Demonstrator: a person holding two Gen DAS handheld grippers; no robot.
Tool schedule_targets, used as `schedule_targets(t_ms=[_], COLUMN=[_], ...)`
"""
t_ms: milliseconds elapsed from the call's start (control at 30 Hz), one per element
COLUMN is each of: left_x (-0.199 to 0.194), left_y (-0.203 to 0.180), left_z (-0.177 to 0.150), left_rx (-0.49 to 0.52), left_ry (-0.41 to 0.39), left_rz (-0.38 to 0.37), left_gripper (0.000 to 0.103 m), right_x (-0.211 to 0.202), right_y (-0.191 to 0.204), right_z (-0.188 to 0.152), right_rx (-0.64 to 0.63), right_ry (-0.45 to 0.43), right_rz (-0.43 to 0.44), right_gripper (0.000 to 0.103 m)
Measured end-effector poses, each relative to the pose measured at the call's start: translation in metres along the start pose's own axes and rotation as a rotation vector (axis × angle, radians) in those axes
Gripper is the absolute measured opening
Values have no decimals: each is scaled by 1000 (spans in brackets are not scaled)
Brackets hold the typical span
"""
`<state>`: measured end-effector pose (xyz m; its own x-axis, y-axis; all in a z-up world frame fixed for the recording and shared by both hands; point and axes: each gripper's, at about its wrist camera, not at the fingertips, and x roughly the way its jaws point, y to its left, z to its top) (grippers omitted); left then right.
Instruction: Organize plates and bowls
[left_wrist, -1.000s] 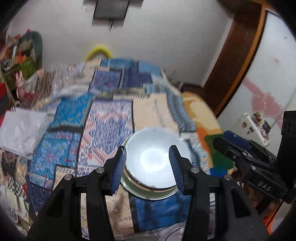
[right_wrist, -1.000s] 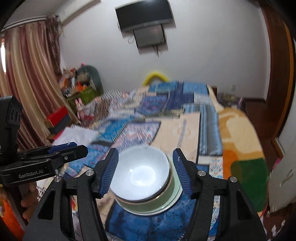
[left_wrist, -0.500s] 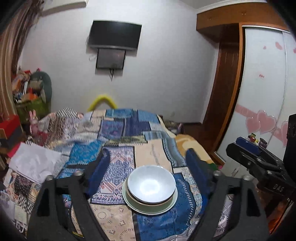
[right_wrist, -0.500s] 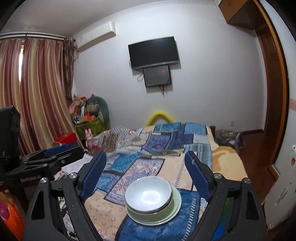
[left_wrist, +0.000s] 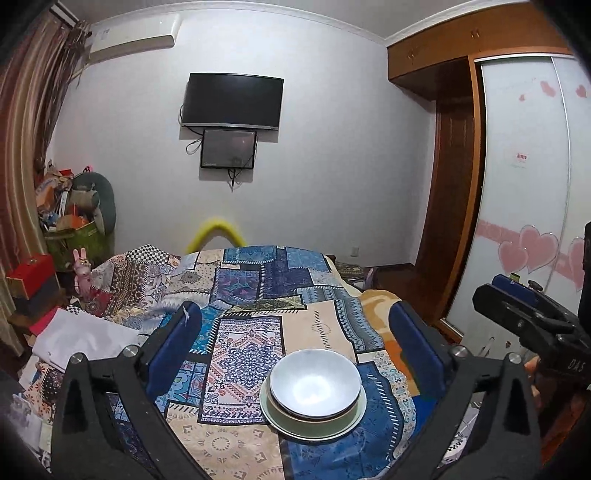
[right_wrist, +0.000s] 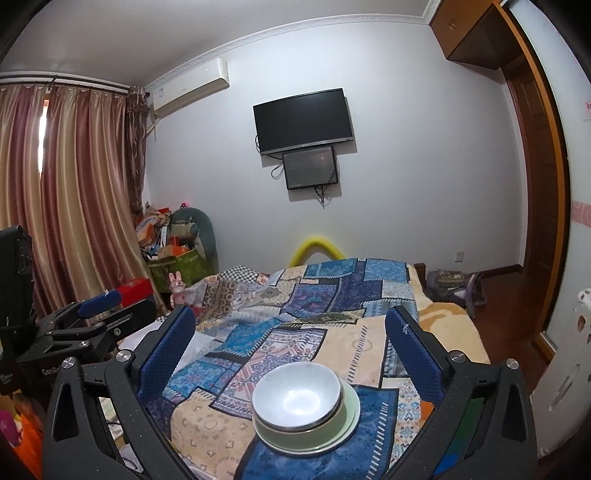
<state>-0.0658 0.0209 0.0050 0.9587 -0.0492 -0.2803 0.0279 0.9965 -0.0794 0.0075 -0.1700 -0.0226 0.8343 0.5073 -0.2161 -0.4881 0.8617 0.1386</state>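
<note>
A stack sits on the patchwork bedspread: a white bowl nested in a pale green bowl, on a pale green plate. The stack shows in the right wrist view too, with the white bowl on top and the green plate under it. My left gripper is open and empty, held back above the stack. My right gripper is open and empty, also back from the stack. Each gripper shows in the other's view, the right gripper at right and the left gripper at left.
The bedspread covers a bed. White cloth lies at its left edge. Boxes and clutter stand by the curtain. A wardrobe stands at right. A television hangs on the far wall.
Both grippers have pulled back and up from the stacked bowls and opened wider. The stack has stayed in place on the bedspread.
</note>
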Motion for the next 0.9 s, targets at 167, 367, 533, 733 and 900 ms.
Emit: schedule_targets(t_ms=[167,367,533,733,900], left_x=[4,5,5,6,6], left_y=[1,1,1,-1,-2], left_z=[-2,-3,-3,-3,-3], left_rx=[-8,-9,-4,1,1], left_ry=[11,9,9,10,8], left_rz=[-5,-5,-3,-7,-10], left_gripper=[103,103,103,103,103], right_x=[-4,-6,-7,-6,-6], right_y=[0,-1,-1,-1,-1], right_z=[-3,-3,-4,-4,-4], right_rx=[-10,-1,-3,-3,-5], right_ry=[1,2,6,7,5], right_rz=[-12,-11,-12,-12,-13], right_gripper=[102,103,103,103,103])
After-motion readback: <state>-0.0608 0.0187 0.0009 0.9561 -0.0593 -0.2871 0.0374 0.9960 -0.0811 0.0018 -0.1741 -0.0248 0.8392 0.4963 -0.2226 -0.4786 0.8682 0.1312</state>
